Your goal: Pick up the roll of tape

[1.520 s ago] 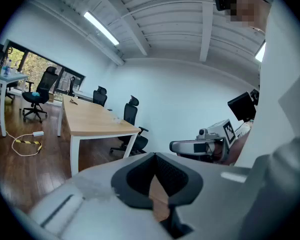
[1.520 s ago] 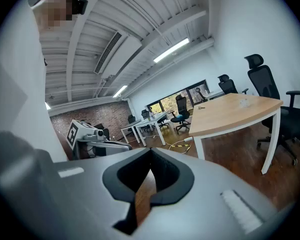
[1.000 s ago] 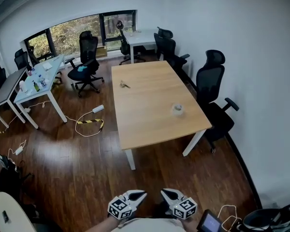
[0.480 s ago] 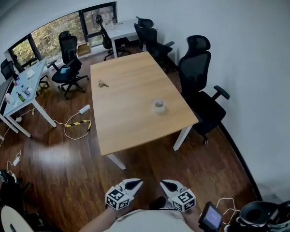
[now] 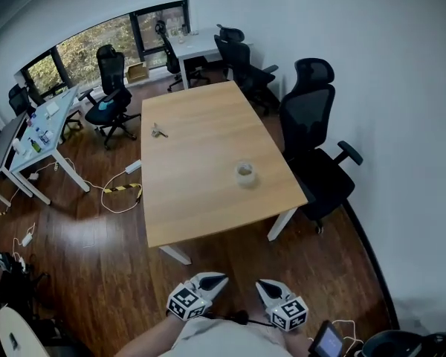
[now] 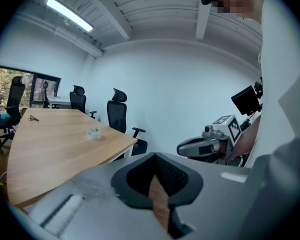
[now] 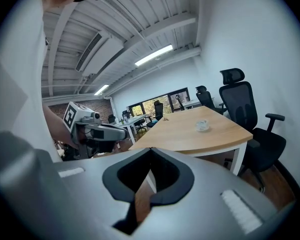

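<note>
The roll of tape is a small, pale, see-through ring lying flat on the light wood table, toward its near right corner and well apart from both grippers. The table top is a smooth rectangle on white legs, standing on a dark, glossy plank floor. A black high-backed office chair with a headrest stands just beside the table's right edge. The left gripper and the right gripper are held low and close to the person's body, side by side. They point toward the table with a slight downward tilt, and each bears a white cube with black square markers. Each gripper's own view shows its grey jaws brought together at the tips, gripping nothing, with a diamond-shaped hollow lined by dark ribbed pads behind the tips. A small object on the table's far left part is too small to identify. The person's forearms are cut off by the bottom edge of the head view.
</note>
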`<state>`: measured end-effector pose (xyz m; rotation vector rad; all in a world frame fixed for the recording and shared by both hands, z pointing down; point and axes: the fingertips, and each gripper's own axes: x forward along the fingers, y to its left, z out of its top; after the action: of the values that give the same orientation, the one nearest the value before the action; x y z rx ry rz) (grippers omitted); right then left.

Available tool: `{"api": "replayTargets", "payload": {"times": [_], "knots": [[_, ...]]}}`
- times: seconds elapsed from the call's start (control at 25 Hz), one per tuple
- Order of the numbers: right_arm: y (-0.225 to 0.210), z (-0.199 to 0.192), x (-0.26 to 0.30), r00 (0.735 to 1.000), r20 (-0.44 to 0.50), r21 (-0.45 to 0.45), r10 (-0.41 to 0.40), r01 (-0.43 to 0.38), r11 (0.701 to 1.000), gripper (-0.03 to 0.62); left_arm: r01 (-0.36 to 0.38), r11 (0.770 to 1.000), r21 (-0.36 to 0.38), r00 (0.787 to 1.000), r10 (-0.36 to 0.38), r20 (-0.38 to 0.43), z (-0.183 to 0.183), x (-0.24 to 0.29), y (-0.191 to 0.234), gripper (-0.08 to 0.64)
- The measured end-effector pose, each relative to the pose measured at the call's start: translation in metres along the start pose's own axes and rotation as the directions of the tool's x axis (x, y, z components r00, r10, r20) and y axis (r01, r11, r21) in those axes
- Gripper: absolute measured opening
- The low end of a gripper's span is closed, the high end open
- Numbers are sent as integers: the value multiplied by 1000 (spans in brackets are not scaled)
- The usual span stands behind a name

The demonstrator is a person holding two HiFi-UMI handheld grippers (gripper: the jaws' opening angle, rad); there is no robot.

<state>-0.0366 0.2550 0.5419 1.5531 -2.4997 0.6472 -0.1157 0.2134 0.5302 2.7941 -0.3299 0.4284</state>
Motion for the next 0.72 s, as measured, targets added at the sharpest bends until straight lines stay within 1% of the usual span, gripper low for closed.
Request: {"api": "replayTargets", "payload": {"times": [0.16, 0.28, 0.4, 0.48, 0.64, 0.72], "knots": [[-15, 6, 19, 1000, -11, 7, -1, 1, 1000, 6, 16, 1000, -18, 1000, -16, -7, 0, 10, 18, 6], [-36, 15, 36, 999, -1, 15, -43, 43, 999, 6, 59, 998, -22, 998, -60, -24, -4, 23, 35, 6], [-48, 28, 52, 997, 3, 8, -83, 83, 997, 6, 117, 993, -24, 993, -118, -31, -1, 36, 53, 6], [-52, 35, 60, 994, 8, 21, -113, 113, 993, 6, 168, 986, -19, 985, -169, -37, 2, 43, 60, 6], [-65, 53, 80, 984, 22, 43, -179, 178, 983, 6, 279, 959, 40, 960, -277, -49, 18, 55, 71, 6], [-70, 62, 95, 979, 20, 42, -201, 200, 979, 6, 313, 949, 40, 949, -311, -47, 26, 59, 83, 6]]}}
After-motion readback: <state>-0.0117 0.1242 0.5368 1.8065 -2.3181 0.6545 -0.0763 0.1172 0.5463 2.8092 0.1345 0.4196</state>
